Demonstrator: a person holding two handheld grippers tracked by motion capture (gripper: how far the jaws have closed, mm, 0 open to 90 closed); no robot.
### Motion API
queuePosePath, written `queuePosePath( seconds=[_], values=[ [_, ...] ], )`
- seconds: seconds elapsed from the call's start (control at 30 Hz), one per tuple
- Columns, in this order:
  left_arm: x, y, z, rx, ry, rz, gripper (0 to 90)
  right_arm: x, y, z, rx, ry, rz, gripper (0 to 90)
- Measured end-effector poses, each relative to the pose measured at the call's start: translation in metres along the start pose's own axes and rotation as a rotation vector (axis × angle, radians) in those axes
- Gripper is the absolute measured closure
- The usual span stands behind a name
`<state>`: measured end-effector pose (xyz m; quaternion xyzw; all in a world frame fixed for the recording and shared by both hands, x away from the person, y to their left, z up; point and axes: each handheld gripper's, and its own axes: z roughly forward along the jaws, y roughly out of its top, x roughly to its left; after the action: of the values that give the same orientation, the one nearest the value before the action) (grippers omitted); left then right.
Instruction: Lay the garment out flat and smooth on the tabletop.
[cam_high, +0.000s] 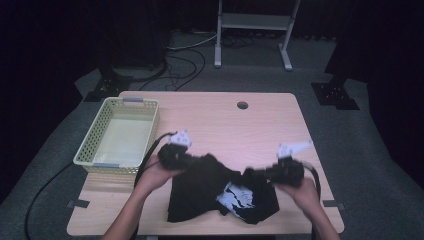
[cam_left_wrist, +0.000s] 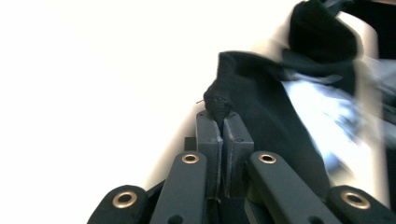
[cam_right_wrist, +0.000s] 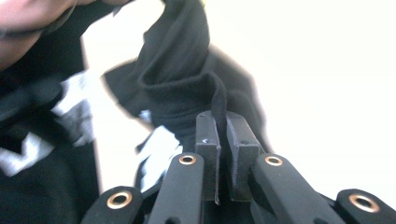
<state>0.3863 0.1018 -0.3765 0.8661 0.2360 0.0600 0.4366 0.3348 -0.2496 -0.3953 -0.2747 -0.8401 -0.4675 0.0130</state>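
Observation:
A black T-shirt (cam_high: 200, 192) with a white print (cam_high: 237, 196) lies crumpled at the front middle of the wooden table (cam_high: 220, 115). My left gripper (cam_high: 192, 161) is shut on the shirt's upper left edge, and in the left gripper view a bunched black fold (cam_left_wrist: 219, 102) sticks out from between the closed jaws (cam_left_wrist: 223, 122). My right gripper (cam_high: 262, 174) is shut on the shirt's upper right edge; the right gripper view shows a strip of black cloth (cam_right_wrist: 219, 100) pinched between its jaws (cam_right_wrist: 223, 122). The cloth hangs stretched between both grippers, partly lifted.
A pale yellow perforated basket (cam_high: 120, 135) stands empty at the table's left side, close to my left hand. A round cable hole (cam_high: 242, 105) sits near the far edge. A white metal stand (cam_high: 255, 22) is on the floor beyond the table.

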Motion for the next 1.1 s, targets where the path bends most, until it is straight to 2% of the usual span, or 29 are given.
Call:
queuePosePath(
  seconds=[0.03, 0.07, 0.1, 0.13, 0.17, 0.2, 0.23, 0.27, 0.3, 0.37, 0.4, 0.47, 0.57, 0.63, 0.8, 0.87, 0.93, 1.1],
  values=[
    [0.014, 0.019, 0.003, -0.05, 0.068, -0.022, 87.7, -0.016, 0.021, -0.003, -0.017, -0.069, -0.003, 85.4],
    [0.027, 0.04, 0.005, -0.091, 0.185, -0.013, 87.4, -0.033, 0.046, -0.007, -0.046, -0.126, 0.001, 85.2],
    [0.039, 0.063, 0.006, -0.151, 0.315, -0.017, 81.0, -0.051, 0.075, -0.013, -0.084, -0.206, 0.015, 81.1],
    [0.051, 0.084, 0.004, -0.192, 0.382, -0.035, 63.2, -0.065, 0.104, -0.019, -0.115, -0.343, 0.036, 68.1],
    [0.06, 0.101, 0.001, -0.224, 0.389, -0.058, 58.4, -0.077, 0.131, -0.028, -0.139, -0.471, 0.067, 59.5],
    [0.066, 0.113, -0.002, -0.253, 0.377, -0.096, 55.0, -0.085, 0.15, -0.038, -0.183, -0.541, 0.097, 54.4],
    [0.069, 0.12, -0.006, -0.273, 0.355, -0.115, 47.5, -0.09, 0.162, -0.048, -0.244, -0.529, 0.136, 54.9],
    [0.067, 0.122, -0.007, -0.28, 0.349, -0.103, 45.0, -0.089, 0.167, -0.054, -0.287, -0.504, 0.143, 54.8],
    [0.064, 0.121, -0.007, -0.266, 0.353, -0.081, 42.8, -0.084, 0.169, -0.055, -0.291, -0.498, 0.113, 54.1],
    [0.059, 0.11, -0.001, -0.242, 0.332, -0.056, 38.3, -0.076, 0.161, -0.045, -0.234, -0.49, 0.062, 50.5],
    [0.058, 0.102, 0.004, -0.224, 0.321, -0.063, 38.0, -0.074, 0.153, -0.037, -0.197, -0.473, 0.05, 49.9],
    [0.058, 0.083, 0.013, -0.193, 0.281, -0.088, 36.2, -0.074, 0.132, -0.02, -0.127, -0.439, 0.058, 48.8],
    [0.052, 0.054, 0.024, -0.141, 0.25, -0.118, 34.1, -0.076, 0.098, 0.003, -0.049, -0.366, 0.092, 47.4],
    [0.047, 0.039, 0.029, -0.115, 0.234, -0.129, 31.7, -0.073, 0.079, 0.017, 0.006, -0.342, 0.099, 47.5],
    [0.035, 0.01, 0.037, -0.074, 0.197, -0.147, 30.0, -0.062, 0.039, 0.045, 0.093, -0.271, 0.119, 47.0],
    [0.029, 0.001, 0.039, -0.057, 0.192, -0.147, 29.1, -0.056, 0.027, 0.053, 0.133, -0.258, 0.124, 47.1],
    [0.024, -0.007, 0.041, -0.042, 0.176, -0.147, 28.9, -0.051, 0.016, 0.06, 0.161, -0.234, 0.124, 47.3],
    [0.012, -0.024, 0.045, -0.012, 0.163, -0.142, 28.8, -0.038, -0.001, 0.072, 0.212, -0.223, 0.107, 47.9]
  ],
)
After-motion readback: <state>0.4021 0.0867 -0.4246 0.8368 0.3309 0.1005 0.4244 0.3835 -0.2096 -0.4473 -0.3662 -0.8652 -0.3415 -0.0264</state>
